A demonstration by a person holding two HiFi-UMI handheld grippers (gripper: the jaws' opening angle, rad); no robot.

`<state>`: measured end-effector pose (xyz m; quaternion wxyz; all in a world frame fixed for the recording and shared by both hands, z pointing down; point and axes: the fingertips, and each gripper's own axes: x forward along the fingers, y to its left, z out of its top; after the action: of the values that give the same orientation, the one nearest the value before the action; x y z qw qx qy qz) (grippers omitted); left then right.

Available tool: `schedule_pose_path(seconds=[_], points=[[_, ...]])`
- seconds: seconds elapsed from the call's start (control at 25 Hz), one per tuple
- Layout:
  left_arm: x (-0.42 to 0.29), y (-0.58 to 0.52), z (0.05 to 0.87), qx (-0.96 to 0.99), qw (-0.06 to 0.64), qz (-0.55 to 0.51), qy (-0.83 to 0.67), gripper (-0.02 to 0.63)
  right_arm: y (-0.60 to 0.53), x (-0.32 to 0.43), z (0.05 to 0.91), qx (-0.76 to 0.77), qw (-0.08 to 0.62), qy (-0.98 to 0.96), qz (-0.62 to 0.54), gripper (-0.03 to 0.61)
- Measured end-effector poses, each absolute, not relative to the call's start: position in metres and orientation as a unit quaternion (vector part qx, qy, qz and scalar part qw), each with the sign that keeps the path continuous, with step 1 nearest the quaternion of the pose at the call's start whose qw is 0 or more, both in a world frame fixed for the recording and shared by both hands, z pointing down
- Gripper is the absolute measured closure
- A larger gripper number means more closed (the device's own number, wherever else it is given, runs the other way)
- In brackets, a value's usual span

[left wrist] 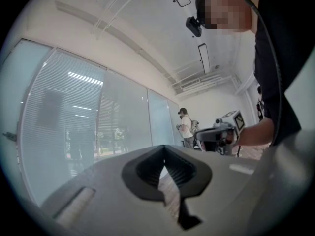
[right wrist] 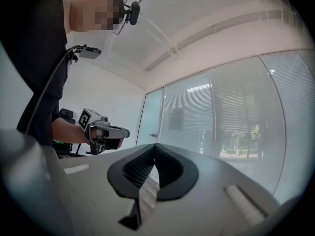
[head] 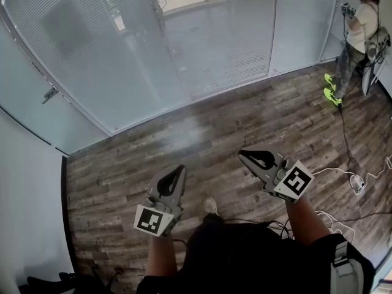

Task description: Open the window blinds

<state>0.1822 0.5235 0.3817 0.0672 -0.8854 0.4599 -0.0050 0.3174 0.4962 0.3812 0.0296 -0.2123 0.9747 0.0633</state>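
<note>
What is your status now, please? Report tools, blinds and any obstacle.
Left tool and right tool shut, both empty. Blinds down, not touched. Another person stands at far right.

Left gripper: jaws together, nothing between them, held level.
Right gripper: jaws together, empty, level, apart from the left.
Left forearm: bare, stretched forward.
Right forearm: likewise.

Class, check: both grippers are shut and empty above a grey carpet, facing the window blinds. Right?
No: the floor is wooden planks, not carpet, as the head view shows. The left gripper and right gripper are shut, empty, facing the window blinds.
</note>
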Motion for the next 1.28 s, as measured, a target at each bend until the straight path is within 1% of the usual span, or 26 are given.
schedule_pose_path(seconds=[0.16,0.4,1.28], points=[[0.164,0.499,0.383,-0.887,0.066,-0.005,0.457,0.609,0.467,0.297,0.372,-0.215,0.037,0.972,0.085,0.572],[0.136,0.460,0.375,-0.886,0.072,0.001,0.459,0.609,0.428,0.262,0.371,-0.204,0.032,0.976,0.074,0.572],[0.039,0.357,0.398,-0.896,0.044,0.000,0.442,0.609,0.321,0.158,0.373,-0.215,0.013,0.972,0.093,0.572]])
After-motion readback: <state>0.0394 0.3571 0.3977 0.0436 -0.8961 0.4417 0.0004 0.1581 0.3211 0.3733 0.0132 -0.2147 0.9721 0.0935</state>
